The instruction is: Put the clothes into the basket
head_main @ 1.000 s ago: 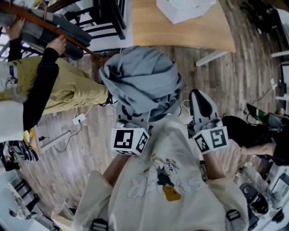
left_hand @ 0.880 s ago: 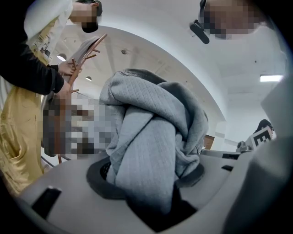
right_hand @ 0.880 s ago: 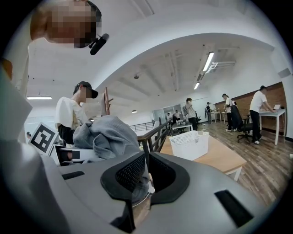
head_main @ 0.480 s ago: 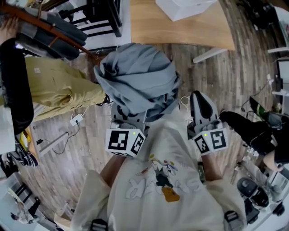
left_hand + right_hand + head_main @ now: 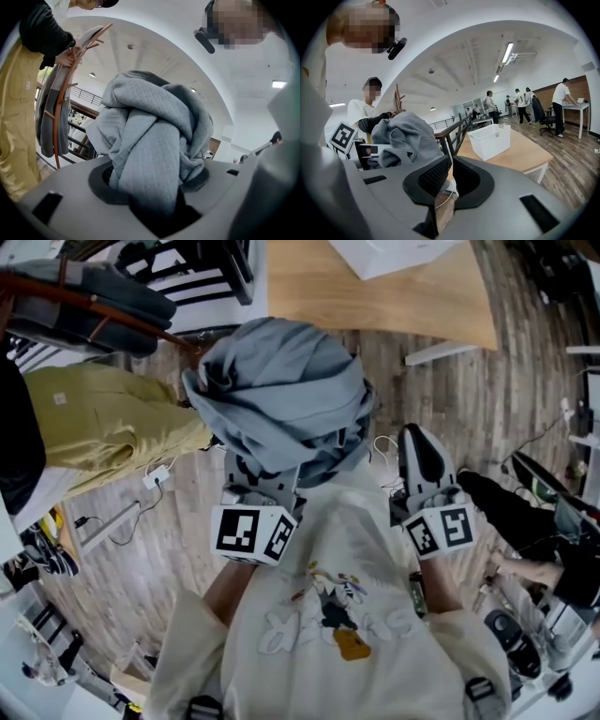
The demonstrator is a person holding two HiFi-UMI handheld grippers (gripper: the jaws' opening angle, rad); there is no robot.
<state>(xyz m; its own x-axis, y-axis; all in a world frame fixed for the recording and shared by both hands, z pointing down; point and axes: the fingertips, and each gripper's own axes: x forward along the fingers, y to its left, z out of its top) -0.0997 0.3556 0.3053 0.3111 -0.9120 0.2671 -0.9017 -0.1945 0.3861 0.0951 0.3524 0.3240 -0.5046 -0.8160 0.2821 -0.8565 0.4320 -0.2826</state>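
A bunched grey garment [image 5: 281,395] hangs out of my left gripper [image 5: 263,482], which is shut on it; in the left gripper view the grey garment [image 5: 154,140] fills the space between the jaws of the left gripper [image 5: 152,190]. My right gripper [image 5: 419,448] is held level beside it on the right, and in its own view the right gripper [image 5: 451,180] has its jaws together with nothing between them. The white basket [image 5: 490,138] stands on a wooden table [image 5: 525,159] ahead; in the head view the white basket [image 5: 398,254] is cut off at the top edge.
A person in yellow-olive trousers [image 5: 98,423] stands at the left by a wooden coat rack [image 5: 89,306] hung with grey clothes. Cables [image 5: 155,479] lie on the wood floor. More people [image 5: 520,105] and desks are far behind the table.
My left gripper and the grey bundle have drifted slightly left and toward the table. The person at the left has moved further out of the frame. The right gripper has barely shifted.
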